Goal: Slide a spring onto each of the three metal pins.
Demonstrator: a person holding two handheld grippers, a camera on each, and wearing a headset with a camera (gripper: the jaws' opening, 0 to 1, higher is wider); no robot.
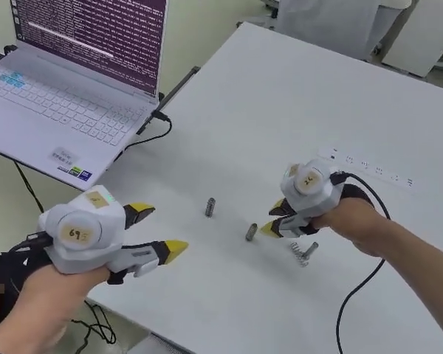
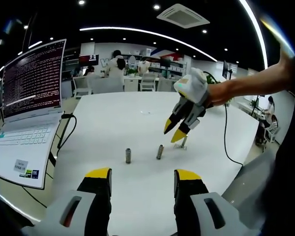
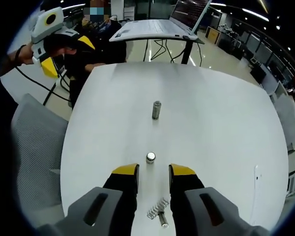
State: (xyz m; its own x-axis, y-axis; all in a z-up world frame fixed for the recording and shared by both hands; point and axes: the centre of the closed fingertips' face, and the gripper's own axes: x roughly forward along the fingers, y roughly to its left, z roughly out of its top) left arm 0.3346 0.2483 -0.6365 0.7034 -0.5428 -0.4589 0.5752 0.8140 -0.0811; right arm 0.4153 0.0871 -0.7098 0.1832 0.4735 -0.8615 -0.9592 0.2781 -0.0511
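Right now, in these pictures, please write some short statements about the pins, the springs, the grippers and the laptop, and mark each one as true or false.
1. The pin nearest the laptop stands upright on the table. True.
2. The right gripper holds a spring. False: its jaws are apart and empty; a loose spring lies on the table by them.
3. The left gripper is open. True.
4. The laptop is closed. False: it is open, with text on its screen.

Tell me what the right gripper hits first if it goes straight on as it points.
Probably the nearer upright pin, just ahead of the right gripper and in line with the gap between its fingers. Height is hard to judge, so it might pass above it.
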